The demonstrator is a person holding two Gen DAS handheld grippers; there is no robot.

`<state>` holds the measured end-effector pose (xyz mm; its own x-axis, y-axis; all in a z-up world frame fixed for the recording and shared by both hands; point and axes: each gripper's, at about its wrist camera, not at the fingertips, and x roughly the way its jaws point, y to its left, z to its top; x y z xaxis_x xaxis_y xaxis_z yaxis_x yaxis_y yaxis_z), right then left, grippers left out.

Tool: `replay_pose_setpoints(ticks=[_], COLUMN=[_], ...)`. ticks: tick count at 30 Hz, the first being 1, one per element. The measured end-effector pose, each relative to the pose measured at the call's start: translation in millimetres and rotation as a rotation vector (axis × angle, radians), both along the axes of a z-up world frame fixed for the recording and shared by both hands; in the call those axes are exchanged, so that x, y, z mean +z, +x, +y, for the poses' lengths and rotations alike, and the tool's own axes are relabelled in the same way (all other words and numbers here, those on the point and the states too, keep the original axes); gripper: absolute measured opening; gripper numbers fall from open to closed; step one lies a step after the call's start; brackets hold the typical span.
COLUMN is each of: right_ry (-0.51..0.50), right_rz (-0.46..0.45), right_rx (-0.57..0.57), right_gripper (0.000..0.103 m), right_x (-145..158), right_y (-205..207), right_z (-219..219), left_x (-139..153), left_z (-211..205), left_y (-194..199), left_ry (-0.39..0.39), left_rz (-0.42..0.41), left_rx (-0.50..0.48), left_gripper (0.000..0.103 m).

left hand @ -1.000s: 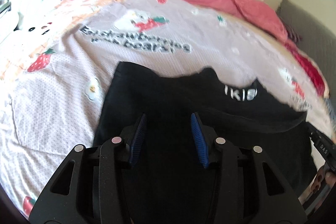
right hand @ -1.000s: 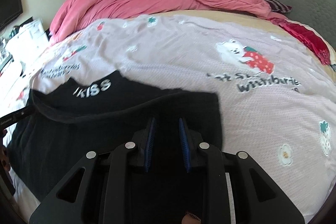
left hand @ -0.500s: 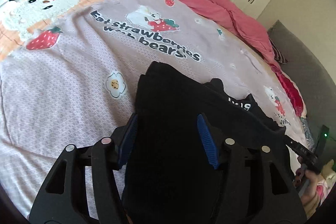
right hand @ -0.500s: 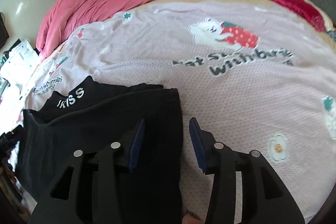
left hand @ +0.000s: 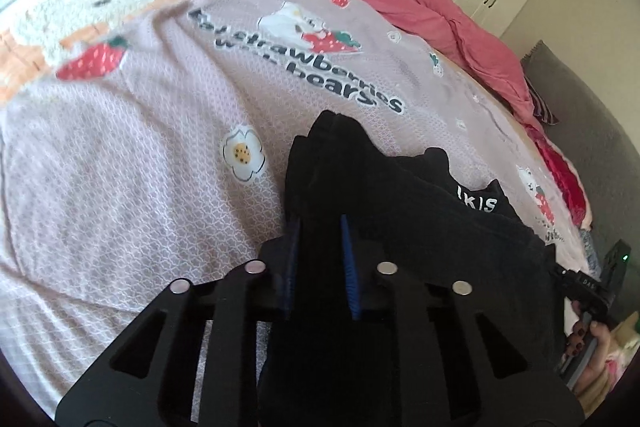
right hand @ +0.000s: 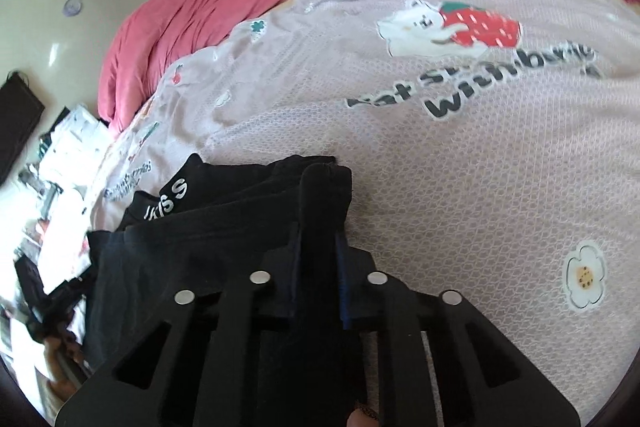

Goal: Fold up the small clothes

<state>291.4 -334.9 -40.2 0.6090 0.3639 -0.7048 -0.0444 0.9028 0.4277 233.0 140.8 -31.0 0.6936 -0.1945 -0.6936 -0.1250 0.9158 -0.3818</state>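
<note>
Here, you held the black cotton garment with white waistband lettering (left hand: pixel 420 211) on the strawberry-print bed quilt (left hand: pixel 140 147), left tool (left hand: pixel 320 247) and right tool (right hand: pixel 318 263) each clenched on an opposite edge, apparently to carry a fold evenly.

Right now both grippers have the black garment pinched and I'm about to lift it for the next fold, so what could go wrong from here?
1. The left gripper and right gripper each pinch only a bunched corner of the black garment; it may slip out.
2. The middle sags in loose layers near the white lettering, so the fold could come out uneven.
3. It could drag and wrinkle the printed bedspread.
</note>
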Motion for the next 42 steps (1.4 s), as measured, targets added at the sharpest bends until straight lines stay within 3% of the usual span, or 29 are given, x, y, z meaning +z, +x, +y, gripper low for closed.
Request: replay_pose_setpoints(ticks=[4,10,15,21,25,30,38,42], right_ry=[-0.055,-0.07,-0.087,-0.114,-0.151,-0.203,-0.289,-0.335], right_rz=[-0.042,-0.15,-0.188,-0.16,-0.122,-0.054,-0.059,-0.087], right_rx=[-0.009,-0.018,-0.014,-0.02,-0.037,-0.056,-0.065,-0.059], right_gripper=[0.01,0.01,0.01,0.01,0.01,0.011,0.021,0.031], right_x=[9,38,52,45,32,10,5,11], right_y=[-6,-16,-7,12,20,26,21,13], right_z=[6,5,8,15,21,23,29,33], left_x=[9,33,49,38,21,12,13,18], left_z=[-4,7,2,7,7,6,1,-2], left_y=[-7,-20,-22,-8,2,4,1,-3], left_ry=[0.042,-0.031,0.02,0.068,0.099,0.137,0.183,0.215], left_rz=[-0.04,-0.142,-0.208,-0.156,-0.082,-0.057,-0.049,-0.054], left_rx=[0.002,0.008,0.015,0.048,0.054,0.053,0.052,0.054], left_gripper=[0.007,0.002,0.002,0.003,0.003,0.003,0.005,0.006])
